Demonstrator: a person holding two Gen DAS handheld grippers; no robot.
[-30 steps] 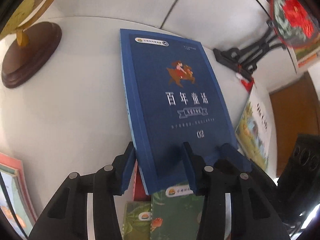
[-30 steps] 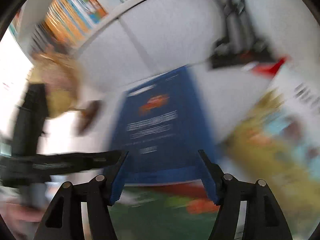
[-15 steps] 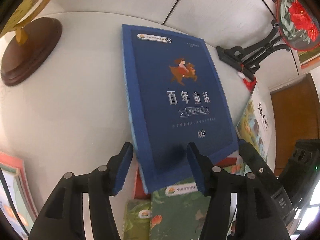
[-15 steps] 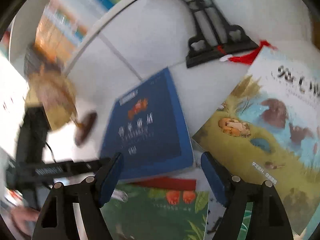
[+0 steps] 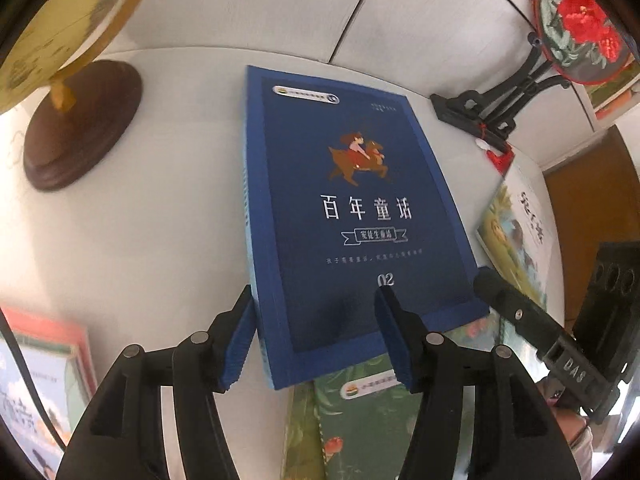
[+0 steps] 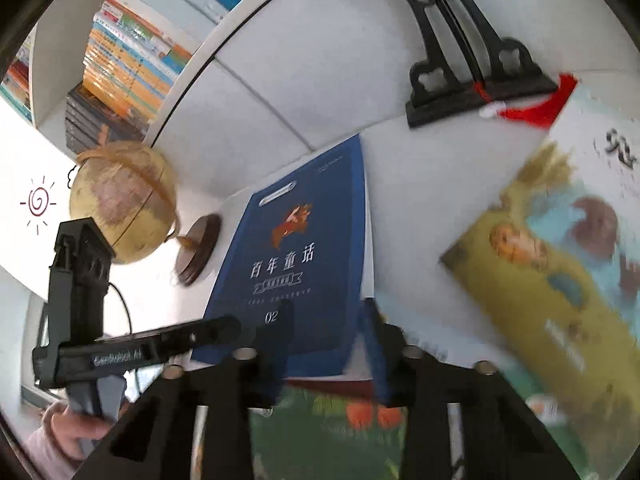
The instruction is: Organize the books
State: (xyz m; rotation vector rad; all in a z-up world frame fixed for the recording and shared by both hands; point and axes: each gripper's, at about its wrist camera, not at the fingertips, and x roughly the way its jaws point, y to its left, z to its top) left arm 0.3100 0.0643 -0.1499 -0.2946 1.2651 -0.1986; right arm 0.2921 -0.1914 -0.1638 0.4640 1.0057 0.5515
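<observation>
A blue book (image 5: pixel 352 216) lies flat on the white tabletop (image 5: pixel 140 240), front cover up, with its near edge resting on a green book (image 5: pixel 360 420) that sticks out toward the camera. A thin red edge shows between the two in the right wrist view.

The left gripper (image 5: pixel 316 340) hovers over the near left corner of the blue book. Its jaws are spread: the left pad stands just off the spine edge, the right pad over the cover near the "02" mark. Neither pad presses on the book.

The right gripper (image 6: pixel 326 354) is at the near right corner of the blue book (image 6: pixel 304 264). Its jaws have just been closing and now stand narrow, with that corner between them. The view is blurred here, so whether the pads actually pinch the book cannot be told. In the left wrist view one black finger of this gripper reaches to the near right corner of the book.

A picture book (image 6: pixel 560 272) with a yellow and blue cover lies to the right, tilted, apart from the blue book. A globe (image 6: pixel 120 200) on a brown round base (image 5: pixel 84 124) stands to the left. A black stand (image 6: pixel 472 92) with a red tassel sits behind, at the wall. Filled bookshelves (image 6: pixel 124 76) appear at upper left in the right wrist view.
</observation>
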